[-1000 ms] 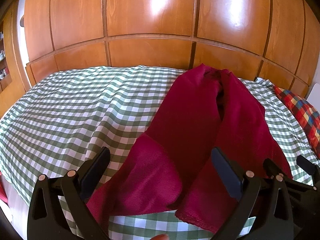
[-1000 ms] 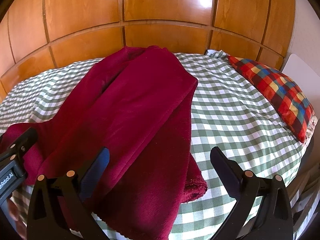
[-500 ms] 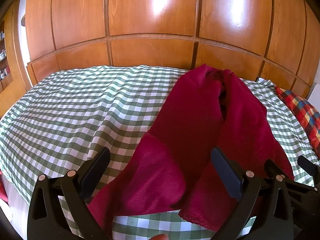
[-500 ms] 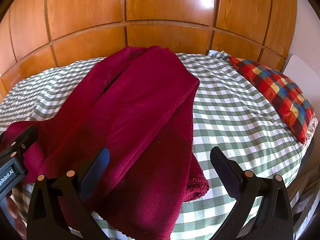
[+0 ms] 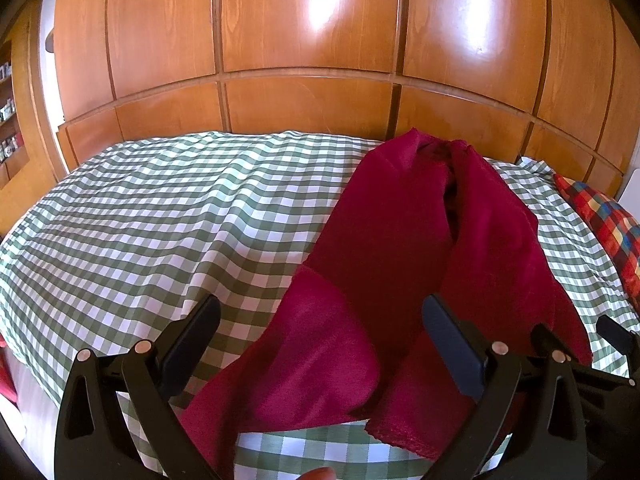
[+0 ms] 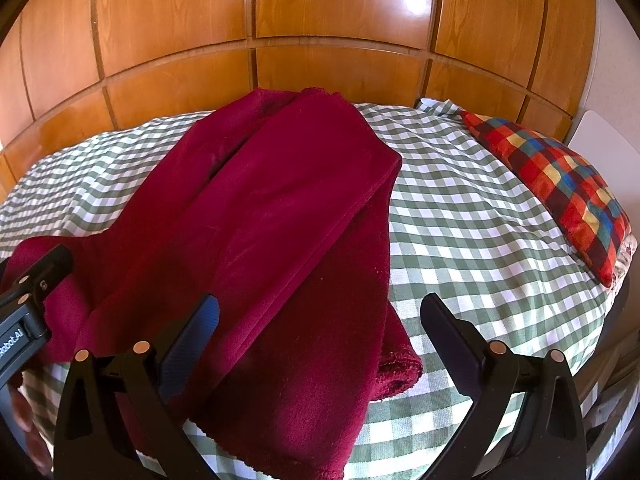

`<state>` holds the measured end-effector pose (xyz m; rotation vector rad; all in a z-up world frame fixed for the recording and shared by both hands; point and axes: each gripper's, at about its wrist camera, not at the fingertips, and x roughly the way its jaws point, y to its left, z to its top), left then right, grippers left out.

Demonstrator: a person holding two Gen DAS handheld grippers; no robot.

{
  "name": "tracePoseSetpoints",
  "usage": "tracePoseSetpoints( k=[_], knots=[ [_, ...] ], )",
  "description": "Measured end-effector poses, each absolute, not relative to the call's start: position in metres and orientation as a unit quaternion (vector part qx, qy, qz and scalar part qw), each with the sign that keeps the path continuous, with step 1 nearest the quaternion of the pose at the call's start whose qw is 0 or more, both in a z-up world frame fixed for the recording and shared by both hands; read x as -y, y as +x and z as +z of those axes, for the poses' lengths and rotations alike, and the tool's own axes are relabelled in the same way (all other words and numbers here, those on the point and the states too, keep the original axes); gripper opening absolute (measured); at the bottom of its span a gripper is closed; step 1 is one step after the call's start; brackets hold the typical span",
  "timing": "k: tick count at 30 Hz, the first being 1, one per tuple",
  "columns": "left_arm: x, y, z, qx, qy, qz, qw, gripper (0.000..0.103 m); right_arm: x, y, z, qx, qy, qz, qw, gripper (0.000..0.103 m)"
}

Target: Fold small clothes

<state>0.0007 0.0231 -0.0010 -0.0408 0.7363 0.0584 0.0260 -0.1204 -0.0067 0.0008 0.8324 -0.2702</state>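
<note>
A dark red fleece garment (image 5: 384,264) lies lengthwise on the green checked bed cover (image 5: 160,224), loosely folded along its length; it also shows in the right wrist view (image 6: 280,216). My left gripper (image 5: 320,344) is open and empty, hovering above the garment's near left flap. My right gripper (image 6: 318,340) is open and empty above the garment's near right end, where a thick folded edge (image 6: 396,372) sits. The left gripper's body shows at the left edge of the right wrist view (image 6: 28,308).
A red, blue and yellow checked cushion (image 6: 560,188) lies at the bed's right side. A wooden panelled wall (image 5: 312,40) stands behind the bed. The bed cover (image 6: 480,240) stretches left and right of the garment. The near bed edge is below the grippers.
Both grippers have drifted slightly; the garment sits a little further right in the left wrist view. Both stay open and the garment lies still.
</note>
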Motion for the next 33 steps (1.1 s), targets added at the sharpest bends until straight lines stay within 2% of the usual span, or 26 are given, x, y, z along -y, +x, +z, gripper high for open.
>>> tracePoseSetpoints(
  k=[21, 33],
  knots=[
    [-0.033, 0.002, -0.004, -0.364, -0.021, 0.046, 0.930, 0.101, 0.116, 0.026, -0.007, -0.403, 0.001, -0.115, 0.908, 0.100],
    [-0.040, 0.002, -0.001, -0.351, 0.003, 0.075, 0.933, 0.100, 0.110, 0.016, 0.006, -0.380, 0.055, 0.015, 0.923, 0.099]
  ],
)
